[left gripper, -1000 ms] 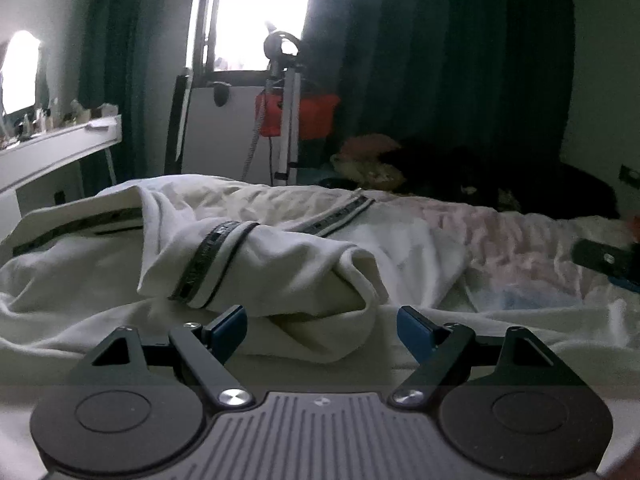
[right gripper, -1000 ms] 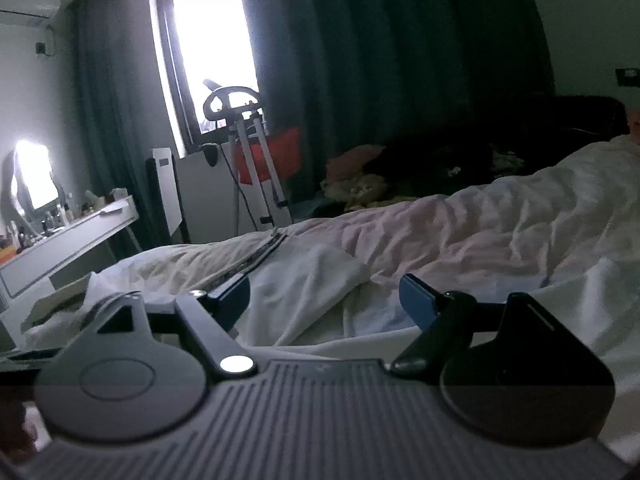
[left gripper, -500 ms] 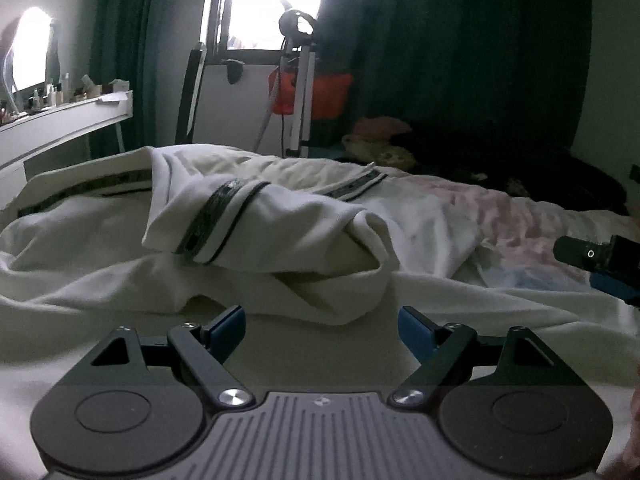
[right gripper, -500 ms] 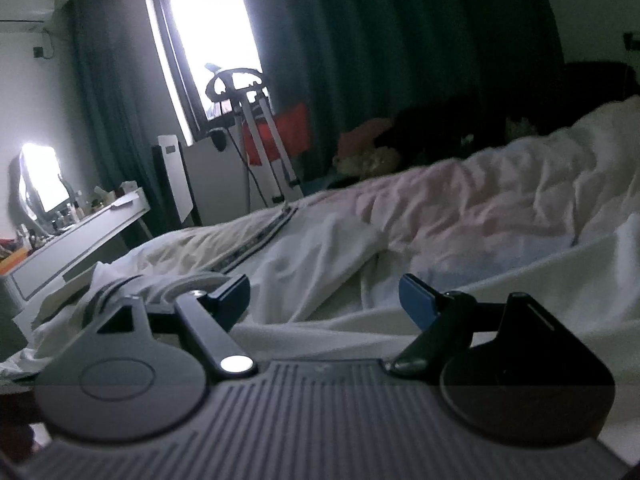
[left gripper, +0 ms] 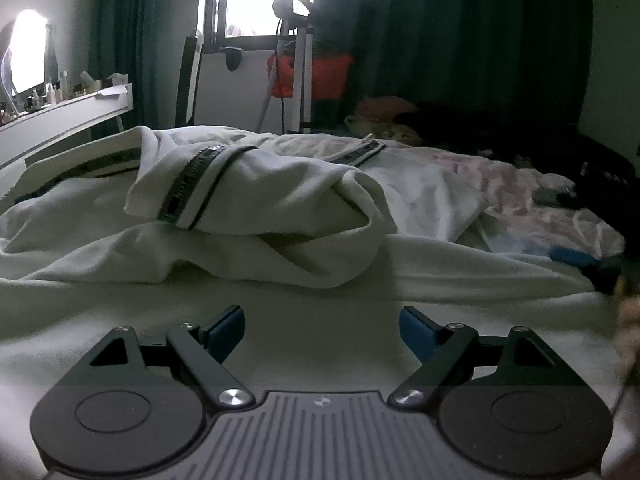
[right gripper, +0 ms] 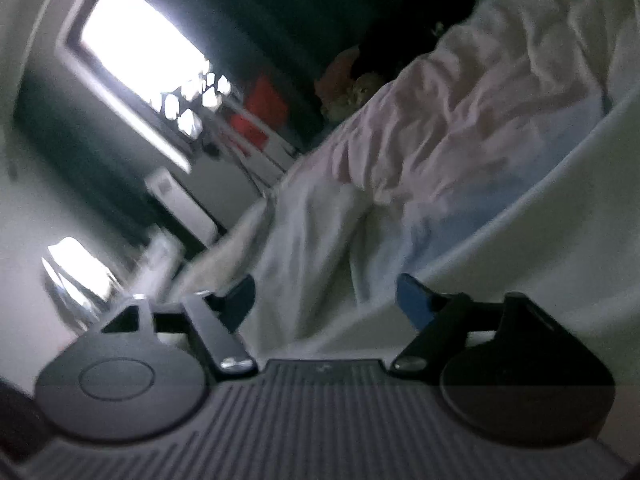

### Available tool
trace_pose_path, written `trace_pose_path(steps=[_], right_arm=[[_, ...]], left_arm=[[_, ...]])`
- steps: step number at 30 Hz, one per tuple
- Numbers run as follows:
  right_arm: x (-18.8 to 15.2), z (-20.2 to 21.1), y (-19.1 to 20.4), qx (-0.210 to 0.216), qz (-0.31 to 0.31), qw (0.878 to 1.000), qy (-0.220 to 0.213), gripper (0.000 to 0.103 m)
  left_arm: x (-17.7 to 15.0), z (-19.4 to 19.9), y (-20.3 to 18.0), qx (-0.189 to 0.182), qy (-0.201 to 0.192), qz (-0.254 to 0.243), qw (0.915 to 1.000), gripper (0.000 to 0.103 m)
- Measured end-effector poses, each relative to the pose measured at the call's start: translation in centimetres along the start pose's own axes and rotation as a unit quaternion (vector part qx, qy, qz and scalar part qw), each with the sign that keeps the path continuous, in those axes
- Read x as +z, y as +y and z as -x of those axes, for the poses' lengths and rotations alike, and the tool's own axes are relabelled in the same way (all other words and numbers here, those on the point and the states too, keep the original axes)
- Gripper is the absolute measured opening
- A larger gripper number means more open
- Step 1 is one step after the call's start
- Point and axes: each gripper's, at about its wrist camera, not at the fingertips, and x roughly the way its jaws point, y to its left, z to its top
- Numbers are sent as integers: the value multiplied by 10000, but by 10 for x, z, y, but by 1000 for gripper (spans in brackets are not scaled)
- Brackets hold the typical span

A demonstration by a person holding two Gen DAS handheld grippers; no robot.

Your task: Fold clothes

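Observation:
A cream garment [left gripper: 264, 200] with dark striped trim lies rumpled on the bed, one sleeve folded across its body. My left gripper [left gripper: 321, 326] hovers low over the garment's near hem, jaws wide open with only flat cloth beneath them. In the blurred, tilted right wrist view my right gripper [right gripper: 325, 298] is rolled sideways over the same white cloth [right gripper: 320, 248]; its jaws are closing, with a fold of cloth lying between the blue pads and no pad visibly pressing on it. The right gripper's tip [left gripper: 576, 258] shows at the far right of the left wrist view.
A pink floral bedsheet [left gripper: 520, 196] covers the bed beyond the garment. A white dressing table [left gripper: 68, 116] with a lit mirror stands at left. A stand and a red basket [left gripper: 316, 76] sit under the bright window, beside dark curtains. Dark items lie at right.
My left gripper has sunk closer to the garment's hem. My right gripper has rolled strongly, dropped towards the cloth, and its jaws have narrowed.

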Motion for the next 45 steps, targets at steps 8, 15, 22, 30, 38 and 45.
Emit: trace_pose_path(steps=[8,15,22,30,38,45], right_arm=[[24,-94,-15,-35,-504,9967,630,51],[15,-129,-20,571,-795,9942,436,30],[7,-121,23,623,211,9977,-140,8],[45,-76,16,265,124,9951,-943,7],[110,-11,-41,-1034,109,9762,-1901,7],[124,4,-66,-1651,191,9681,-1875,7]], left_arm=[[-2,-17,3,-209,90,172,9996,87],[-4,-30,7,-281,102,389,9988,89],[-5,-37,0,-213,70,262,9994,89],[-9,-31,-4,-144,-39,121,9998,89],[-9,-27,-8,-110,-137,-1,9998,89],[-1,-22,-1,-36,-204,148,9997,89]])
